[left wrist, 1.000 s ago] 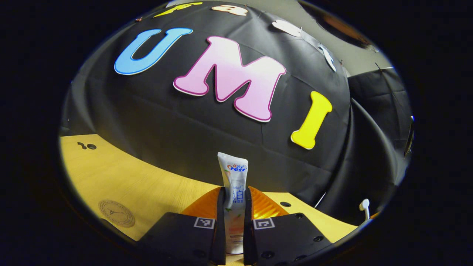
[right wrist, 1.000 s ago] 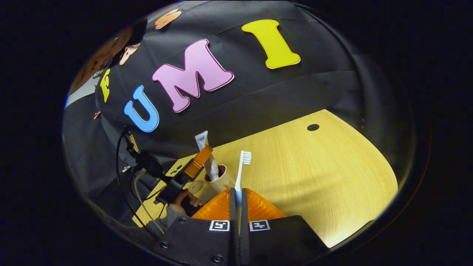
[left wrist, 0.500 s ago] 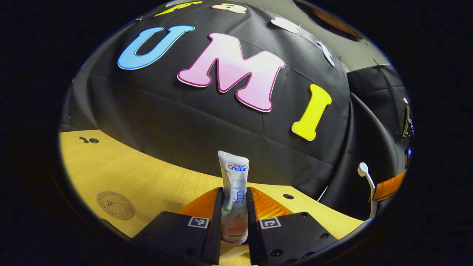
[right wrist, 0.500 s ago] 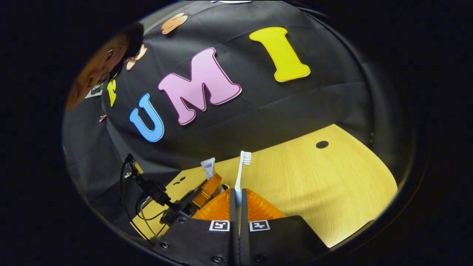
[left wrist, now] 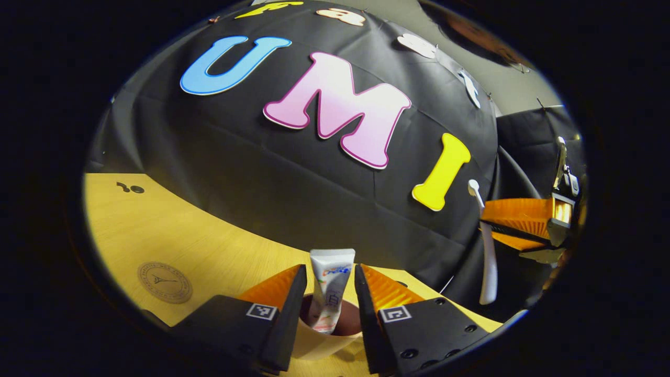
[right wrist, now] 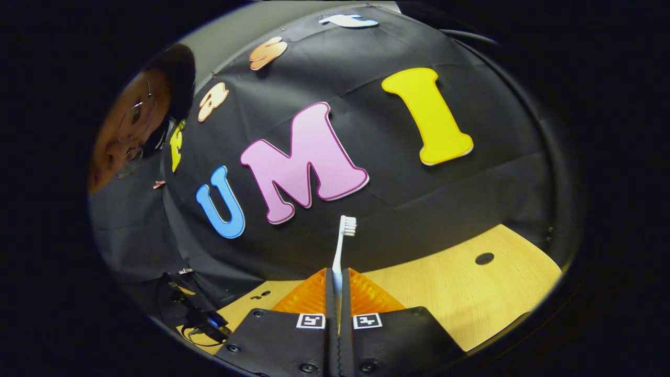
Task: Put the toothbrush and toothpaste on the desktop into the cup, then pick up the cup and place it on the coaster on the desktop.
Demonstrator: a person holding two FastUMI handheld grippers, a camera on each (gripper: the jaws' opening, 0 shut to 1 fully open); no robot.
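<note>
Two grippers are at work over a wooden desk (left wrist: 157, 230). In the left gripper view, going left to right: two small dark marks (left wrist: 131, 188) sit near the desk's far left edge, and a round coaster (left wrist: 164, 281) lies flat on the wood at lower left, well apart from the cup. At bottom centre the left gripper (left wrist: 330, 293) has its fingers spread apart, one on each side of the cup (left wrist: 319, 343), with a clear gap to the tube. The paste (left wrist: 328, 293) stands in the cup, leaning a little, its flat crimped end up and its lower end down inside the dark interior; neither finger presses on it. Farther right, above the desk's edge and in front of the black cloth wall (left wrist: 293, 173), the brush (left wrist: 486, 246) hangs upright with its head up, pinched between the fingers of the right gripper (left wrist: 497, 226), which reaches in sideways from the right.

In the right gripper view, a person's head shows at upper left. At lower left a dark device with cables (right wrist: 191, 314) sits by the desk corner. At bottom centre the gripper's (right wrist: 335, 285) fingers are closed tight on the brush (right wrist: 340, 251) handle, bristle head up and facing right. A dark round hole (right wrist: 484, 258) marks the desk (right wrist: 460, 293) at right.
</note>
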